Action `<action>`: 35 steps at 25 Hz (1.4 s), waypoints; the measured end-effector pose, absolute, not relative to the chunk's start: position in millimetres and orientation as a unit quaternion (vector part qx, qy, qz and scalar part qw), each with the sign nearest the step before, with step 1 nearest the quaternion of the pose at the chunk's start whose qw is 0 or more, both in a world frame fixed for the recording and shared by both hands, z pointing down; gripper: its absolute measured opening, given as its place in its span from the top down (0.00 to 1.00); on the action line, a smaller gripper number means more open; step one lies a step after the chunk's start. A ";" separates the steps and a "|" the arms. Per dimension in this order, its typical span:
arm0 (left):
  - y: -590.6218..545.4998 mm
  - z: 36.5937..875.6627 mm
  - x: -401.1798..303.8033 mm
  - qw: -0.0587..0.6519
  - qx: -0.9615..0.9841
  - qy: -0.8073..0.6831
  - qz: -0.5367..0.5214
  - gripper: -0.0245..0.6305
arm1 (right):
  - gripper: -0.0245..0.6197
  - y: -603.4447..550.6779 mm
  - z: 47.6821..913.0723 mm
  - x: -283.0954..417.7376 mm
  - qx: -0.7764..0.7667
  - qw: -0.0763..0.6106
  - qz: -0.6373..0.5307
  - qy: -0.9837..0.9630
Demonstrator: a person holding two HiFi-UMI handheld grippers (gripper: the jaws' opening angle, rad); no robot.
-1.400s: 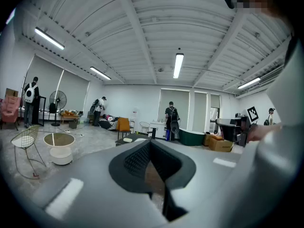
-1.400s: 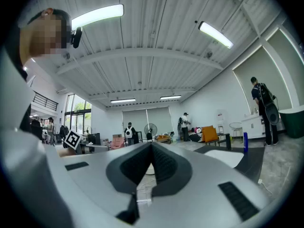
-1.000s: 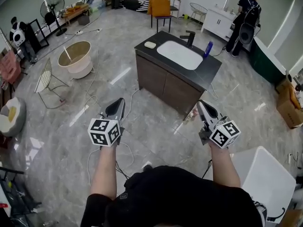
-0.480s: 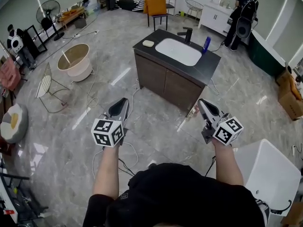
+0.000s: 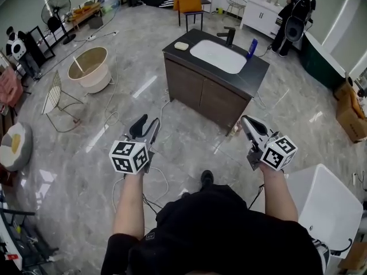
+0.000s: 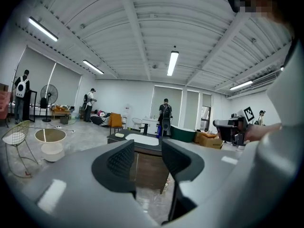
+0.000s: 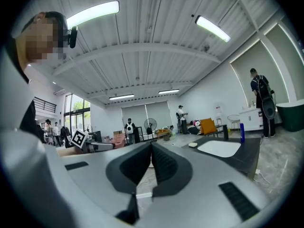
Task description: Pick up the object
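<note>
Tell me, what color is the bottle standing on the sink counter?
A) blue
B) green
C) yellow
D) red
A: the bottle standing next to the white basin on the dark counter is blue.

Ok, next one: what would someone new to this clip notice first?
The dark wooden vanity cabinet with a black top and white basin stands alone mid-floor, straight ahead. Nearer, the person holds out two grey grippers with marker cubes: the left gripper has its jaws opening on nothing, and the right gripper is shut and empty. A round beige tub sits far left.
</note>
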State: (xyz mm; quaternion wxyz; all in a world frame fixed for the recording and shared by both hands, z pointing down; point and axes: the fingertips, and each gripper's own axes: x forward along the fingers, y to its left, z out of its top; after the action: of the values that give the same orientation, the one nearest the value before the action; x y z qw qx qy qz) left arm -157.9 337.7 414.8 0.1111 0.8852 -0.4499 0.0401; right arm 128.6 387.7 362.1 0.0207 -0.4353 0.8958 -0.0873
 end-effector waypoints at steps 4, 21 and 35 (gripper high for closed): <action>328.7 414.3 -168.1 0.111 0.879 -0.463 0.040 0.67 | 0.94 370.4 356.5 127.5 -0.430 0.033 -0.088 0.898; 208.9 429.2 -155.6 0.121 0.856 -0.497 0.071 0.65 | 0.94 221.1 400.1 131.8 -0.379 0.029 -0.137 0.915; 101.9 423.2 -106.2 0.117 0.843 -0.516 0.099 0.65 | 0.94 103.8 414.0 182.1 -0.356 0.055 -0.169 0.918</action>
State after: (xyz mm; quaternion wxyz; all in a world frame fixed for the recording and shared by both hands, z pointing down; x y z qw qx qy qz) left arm -106.2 101.9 423.2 0.1169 0.8430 -0.5156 0.0994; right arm 182.1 103.8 414.0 0.0547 -0.3559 0.9175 -0.1688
